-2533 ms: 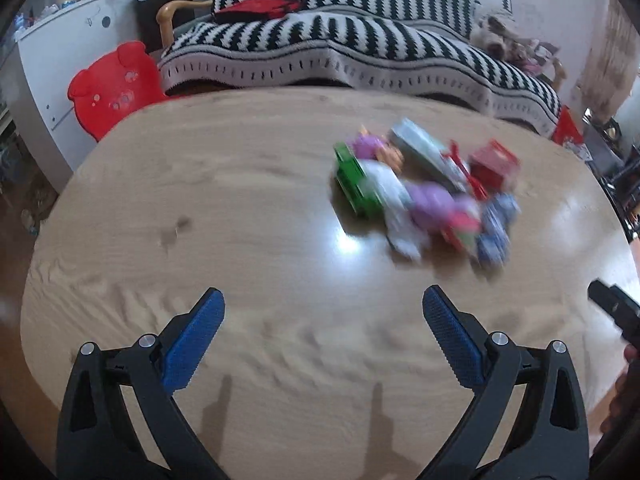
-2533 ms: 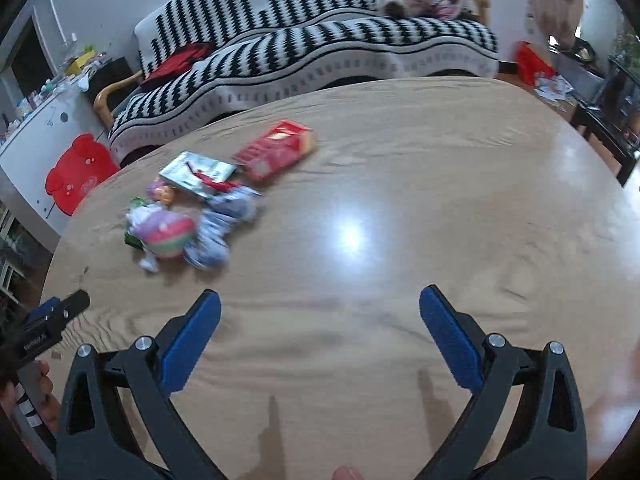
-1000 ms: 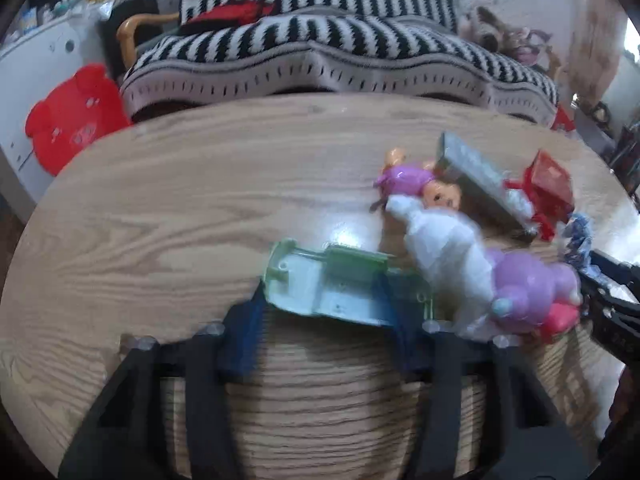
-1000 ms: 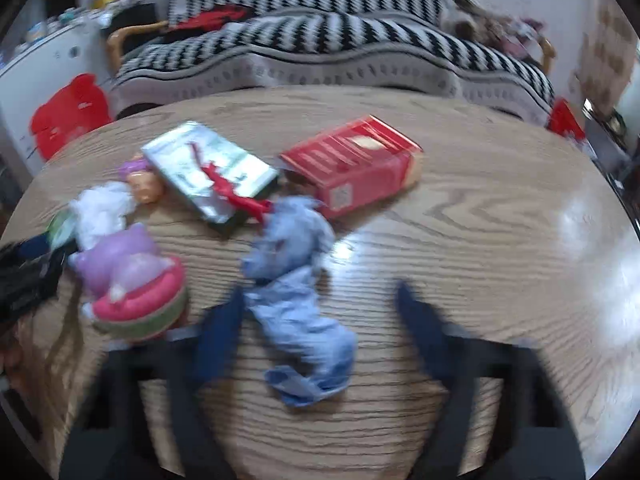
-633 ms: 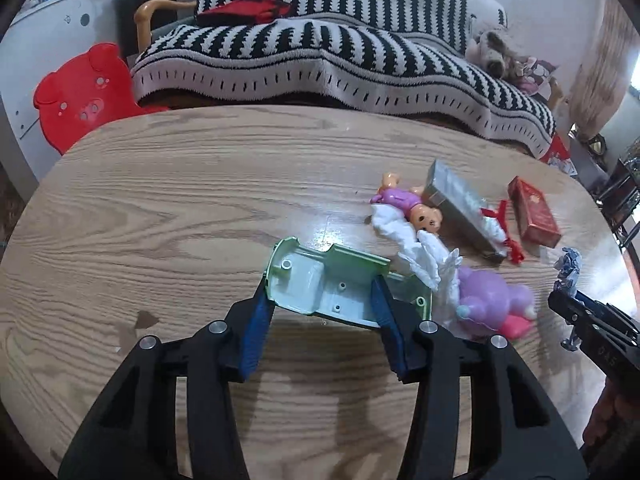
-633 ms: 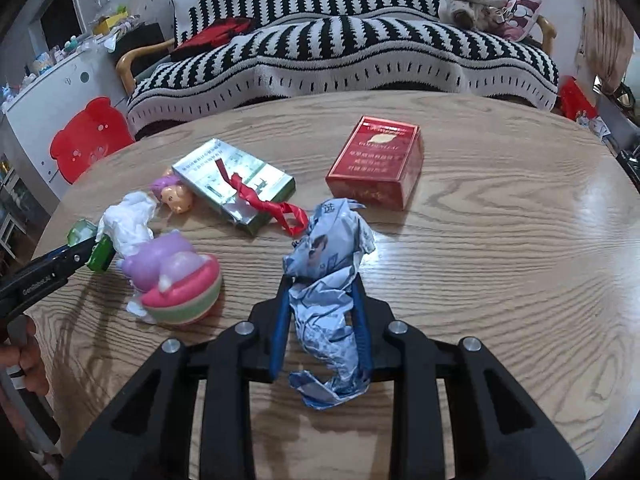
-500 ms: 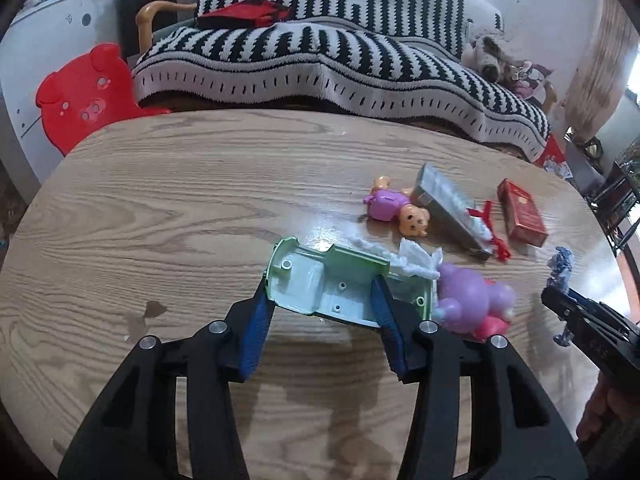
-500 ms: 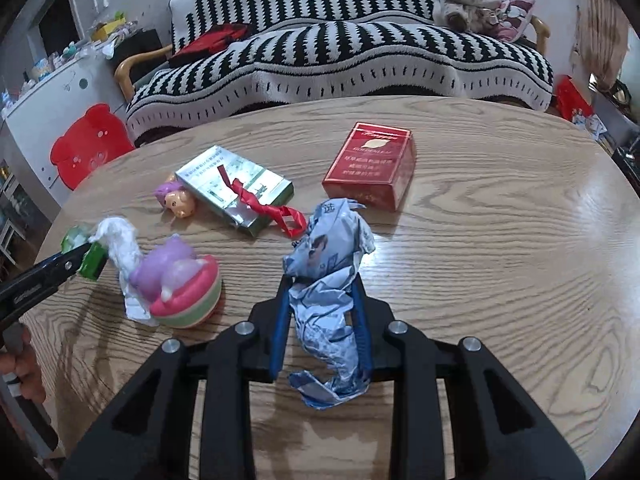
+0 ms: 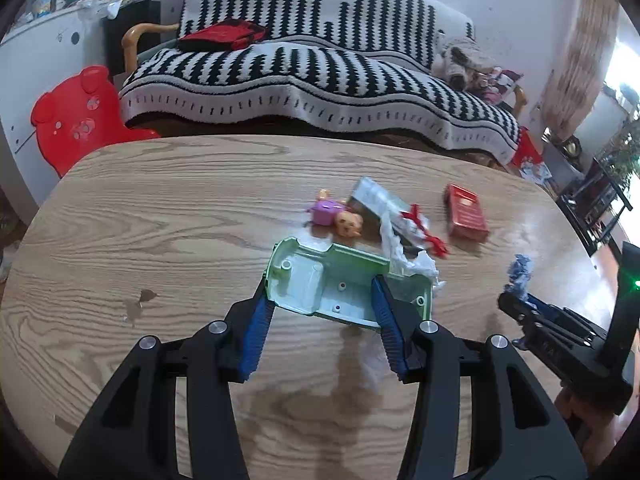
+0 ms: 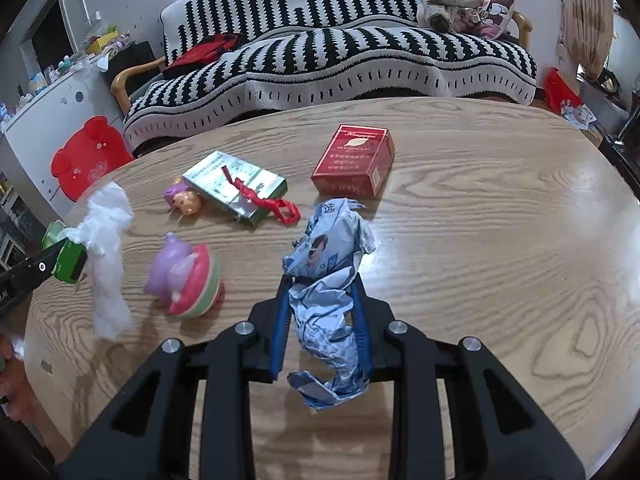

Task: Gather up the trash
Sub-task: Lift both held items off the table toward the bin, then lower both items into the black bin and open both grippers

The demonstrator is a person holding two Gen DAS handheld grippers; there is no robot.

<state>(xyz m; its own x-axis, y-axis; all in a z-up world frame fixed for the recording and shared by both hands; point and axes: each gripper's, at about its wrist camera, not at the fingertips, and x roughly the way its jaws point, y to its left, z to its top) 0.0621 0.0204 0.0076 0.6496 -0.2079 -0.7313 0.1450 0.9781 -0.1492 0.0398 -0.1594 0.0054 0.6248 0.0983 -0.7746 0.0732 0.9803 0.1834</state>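
Wooden table (image 10: 500, 240), striped sofa (image 10: 360, 48) behind, left gripper (image 9: 320, 300) fingers clamped on green tray (image 9: 320, 280), right gripper (image 10: 320, 304) on blue wrapper (image 10: 328, 264)

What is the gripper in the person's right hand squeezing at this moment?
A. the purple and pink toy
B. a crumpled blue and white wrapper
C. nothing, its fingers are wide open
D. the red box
B. In the right wrist view, the right gripper has its blue fingers closed on the crumpled blue and white wrapper, while the red box lies apart on the table.
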